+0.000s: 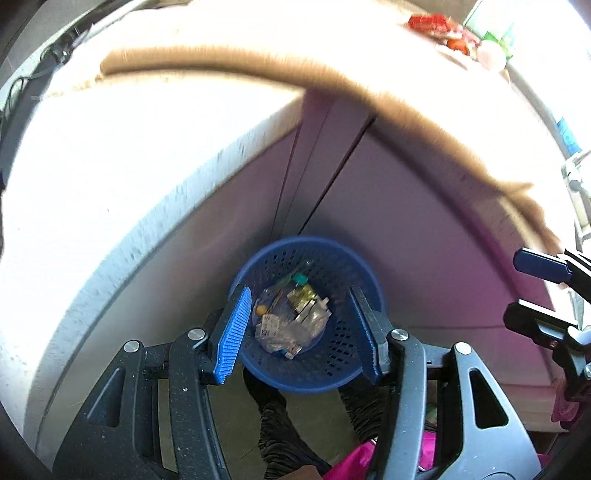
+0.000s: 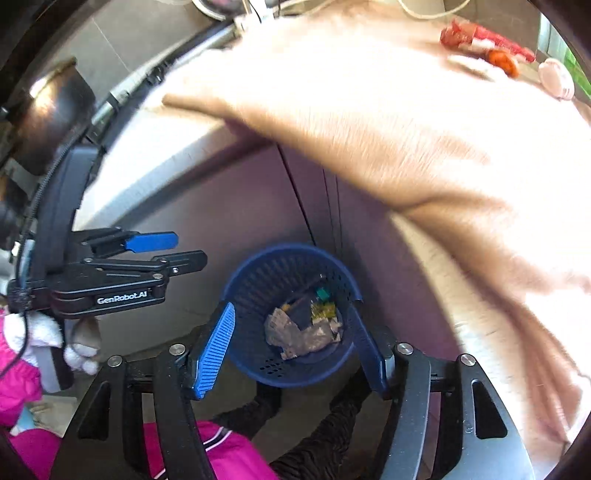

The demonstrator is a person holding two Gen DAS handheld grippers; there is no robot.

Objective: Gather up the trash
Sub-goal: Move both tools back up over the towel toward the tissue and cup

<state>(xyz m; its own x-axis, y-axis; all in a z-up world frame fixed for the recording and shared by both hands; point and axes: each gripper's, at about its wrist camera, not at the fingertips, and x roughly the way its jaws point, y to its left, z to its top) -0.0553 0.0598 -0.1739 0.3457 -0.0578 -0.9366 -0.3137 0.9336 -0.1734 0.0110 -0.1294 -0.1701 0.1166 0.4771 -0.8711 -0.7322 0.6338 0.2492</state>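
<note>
A blue perforated waste basket (image 1: 332,266) stands on the floor below the table corner; it also shows in the right wrist view (image 2: 258,280). Crumpled wrappers and scraps (image 1: 291,321) lie in its bottom, also seen in the right wrist view (image 2: 303,332). My left gripper (image 1: 303,328) is open and empty, held above the basket. My right gripper (image 2: 295,343) is open and empty, also above the basket. Each gripper shows in the other's view, the right gripper (image 1: 532,291) at the right and the left gripper (image 2: 173,251) at the left. Red wrappers (image 1: 428,22) lie on the far tabletop.
A wooden tabletop (image 1: 221,26) with white side panels (image 1: 110,177) overhangs the basket. More items, an orange piece (image 2: 502,61) and a pink round object (image 2: 557,79), sit at its far corner. My legs and pink clothing (image 2: 229,450) are below.
</note>
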